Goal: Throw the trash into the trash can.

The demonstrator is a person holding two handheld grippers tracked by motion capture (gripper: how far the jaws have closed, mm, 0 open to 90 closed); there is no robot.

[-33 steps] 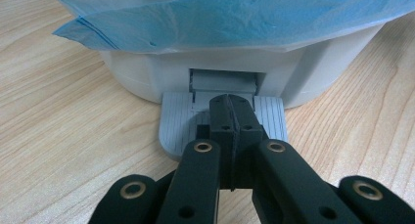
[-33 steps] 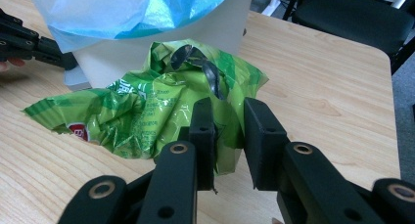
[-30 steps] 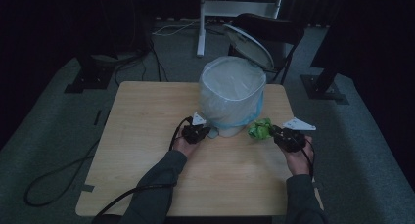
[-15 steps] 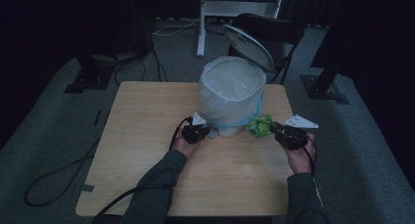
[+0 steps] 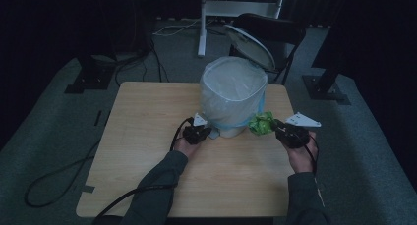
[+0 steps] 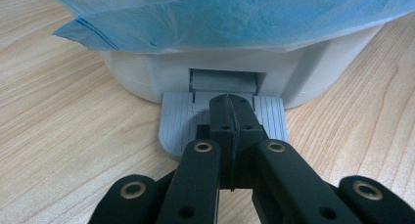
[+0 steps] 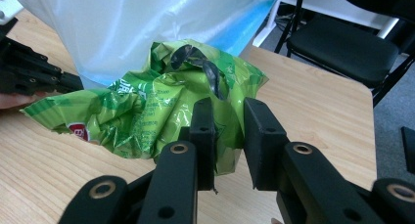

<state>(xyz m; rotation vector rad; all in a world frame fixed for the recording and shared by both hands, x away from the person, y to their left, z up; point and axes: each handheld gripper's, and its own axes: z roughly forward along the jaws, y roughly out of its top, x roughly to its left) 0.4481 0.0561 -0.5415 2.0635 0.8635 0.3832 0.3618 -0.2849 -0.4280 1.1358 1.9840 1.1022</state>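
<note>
Since the left gripper (image 6: 230,104) sits closed, tips together on the pedal (image 6: 178,123) of the bagged pedal bin (image 5: 233,95), press straight down so the lid (image 5: 251,43) stays up; don't slip off. Right gripper (image 7: 230,119) is clamped on the crumpled green snack wrapper (image 7: 147,111) just beside the bin; lift it clear over the rim before letting go.

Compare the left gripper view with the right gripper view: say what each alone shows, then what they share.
Left gripper view alone: the left gripper, jaws shut, tips on the grey foot pedal of the white pedal bin.
Right gripper view alone: the right gripper shut on a crumpled green snack wrapper, and a black chair.
Both: the blue bin liner and the wooden table.
</note>
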